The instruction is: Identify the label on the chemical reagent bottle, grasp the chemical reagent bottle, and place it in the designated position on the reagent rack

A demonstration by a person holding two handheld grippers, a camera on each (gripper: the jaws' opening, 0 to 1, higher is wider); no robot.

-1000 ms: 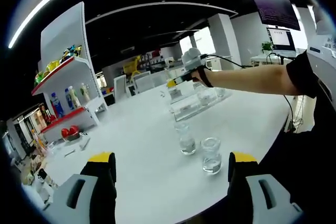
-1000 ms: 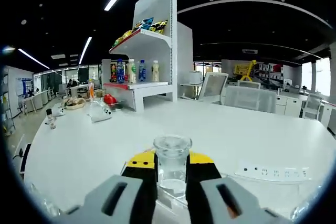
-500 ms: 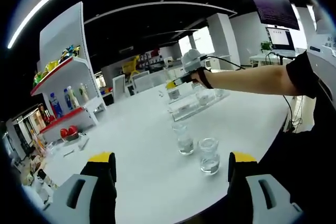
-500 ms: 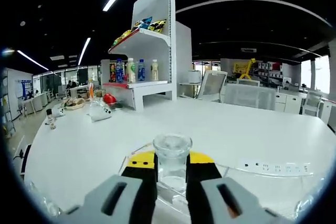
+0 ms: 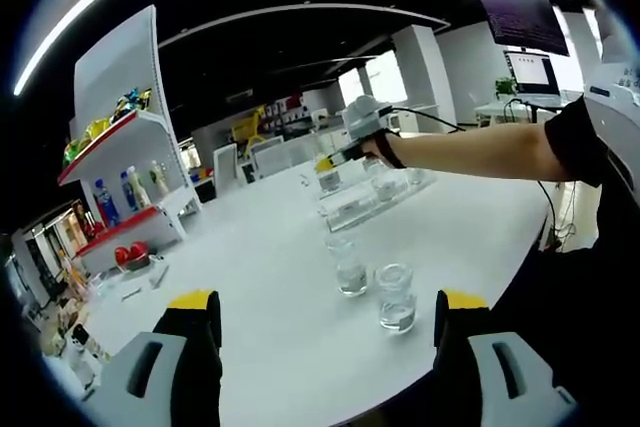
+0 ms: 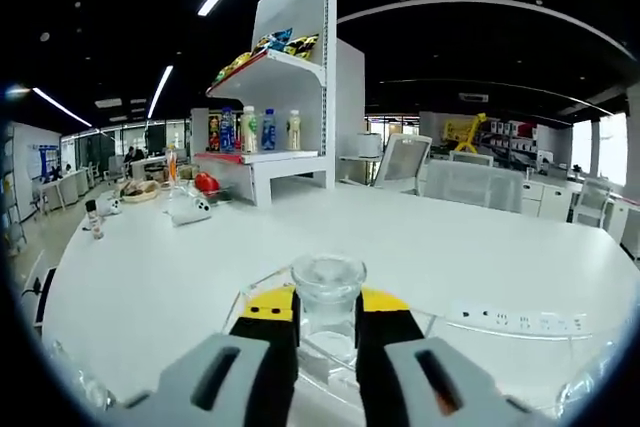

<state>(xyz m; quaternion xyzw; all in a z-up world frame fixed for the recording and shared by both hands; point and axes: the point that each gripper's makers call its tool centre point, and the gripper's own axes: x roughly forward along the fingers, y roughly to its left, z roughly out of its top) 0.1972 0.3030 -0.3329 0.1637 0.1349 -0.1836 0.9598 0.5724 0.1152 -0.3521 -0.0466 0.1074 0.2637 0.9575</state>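
My right gripper (image 6: pixel 328 305) is shut on a clear glass reagent bottle (image 6: pixel 328 277) with a round stopper, held upright over the clear acrylic reagent rack (image 6: pixel 425 325). No label on the bottle can be read. In the left gripper view, the right gripper (image 5: pixel 330 161), held out on a person's arm, holds that bottle (image 5: pixel 328 179) at the far end of the rack (image 5: pixel 372 199). Two more clear bottles (image 5: pixel 350 265) (image 5: pixel 397 297) stand on the white table ahead of my left gripper (image 5: pixel 328 305), which is open with nothing between its fingers.
A white power strip (image 6: pixel 518 324) lies on the table (image 6: pixel 150 287) right of the rack. A white shelf unit (image 6: pixel 272 117) with drinks and snacks stands at the table's far side, with small items (image 6: pixel 188 209) beside it. Office chairs (image 6: pixel 455 182) stand behind the table.
The right gripper has shifted a little with the bottle, and more of the rack's rim shows around the bottle. The left gripper stays open and nearly still.
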